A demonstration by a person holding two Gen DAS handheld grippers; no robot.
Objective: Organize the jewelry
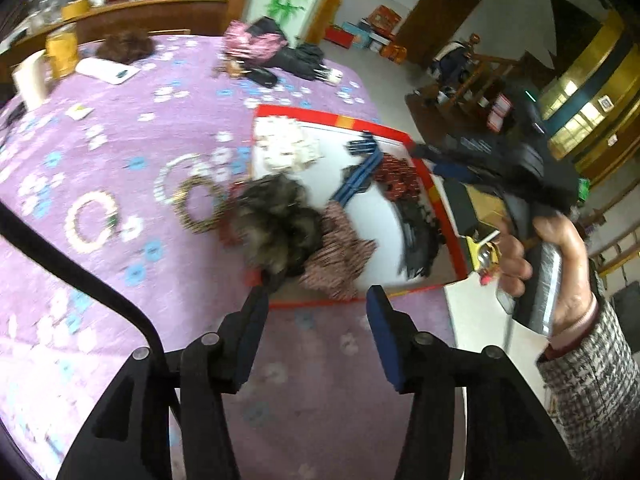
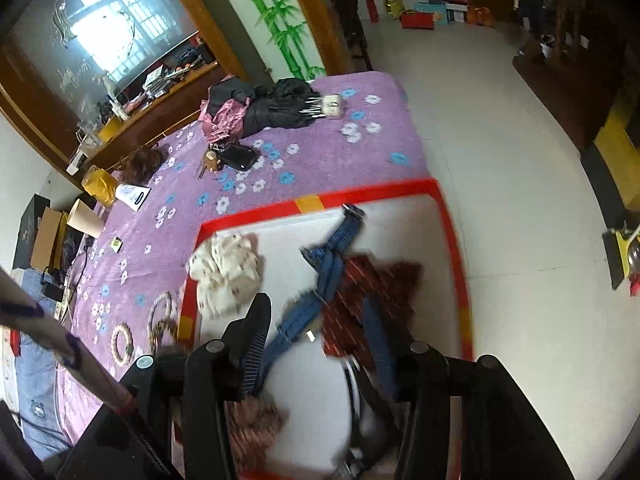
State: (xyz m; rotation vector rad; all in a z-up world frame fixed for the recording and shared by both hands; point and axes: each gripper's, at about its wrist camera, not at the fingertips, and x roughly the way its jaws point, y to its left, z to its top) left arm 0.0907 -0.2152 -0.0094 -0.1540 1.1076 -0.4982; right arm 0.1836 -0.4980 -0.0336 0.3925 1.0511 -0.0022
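We see both views in soft, even daylight, with no hard shadows. In the right wrist view the light comes from a window (image 2: pixel 108 20), which is washed out white behind hazy glass. The floor (image 2: pixel 500 152) is bright and pale. Both pictures bend strongly at the edges, and the corners go black. Motion blur smears the tray (image 1: pixel 400 130) and the fluffy scrunchie (image 1: pixel 276 220); the tray rim (image 2: pixel 460 264) is streaked too. Far things stay soft.
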